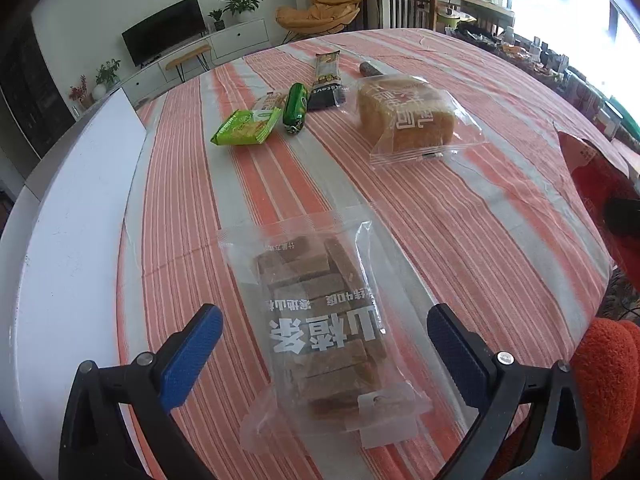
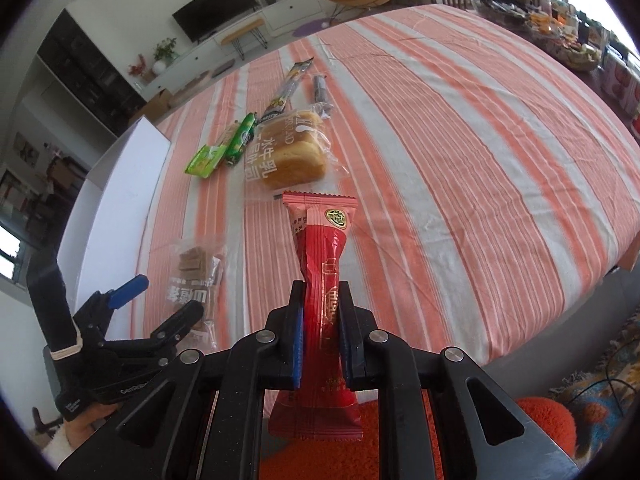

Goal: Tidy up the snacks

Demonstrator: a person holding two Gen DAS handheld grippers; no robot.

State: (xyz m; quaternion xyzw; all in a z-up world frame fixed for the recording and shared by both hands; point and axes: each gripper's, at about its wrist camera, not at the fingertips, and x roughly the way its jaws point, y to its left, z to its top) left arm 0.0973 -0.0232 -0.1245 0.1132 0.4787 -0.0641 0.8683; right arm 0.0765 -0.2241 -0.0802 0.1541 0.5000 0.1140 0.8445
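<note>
Snacks: several packets lie on a table under a striped cloth; a white box stands along its left edge.
Red packet: clamped upright in the right gripper, lifted clear of the cloth, its crimped top pointing away.
Right gripper: clenched on the red packet at about its middle.
Left gripper: jaws spread wide, gripping nothing, one finger on each side of the clear bag.
Clear bag: brown bars inside, flat on the cloth at the near edge, between the open fingers; whether they touch it cannot be told.
Bread: loaf in a clear wrapper, farther up the cloth.
Green packets: a flat one and a round one side by side, left of the bread, with a long dark pack behind.
Step in hand: probably carrying the red packet to its place, perhaps the white box.
Next move: likely to need a swing left over the box, then a release; the left gripper would have to close on the clear bag to take it.
</note>
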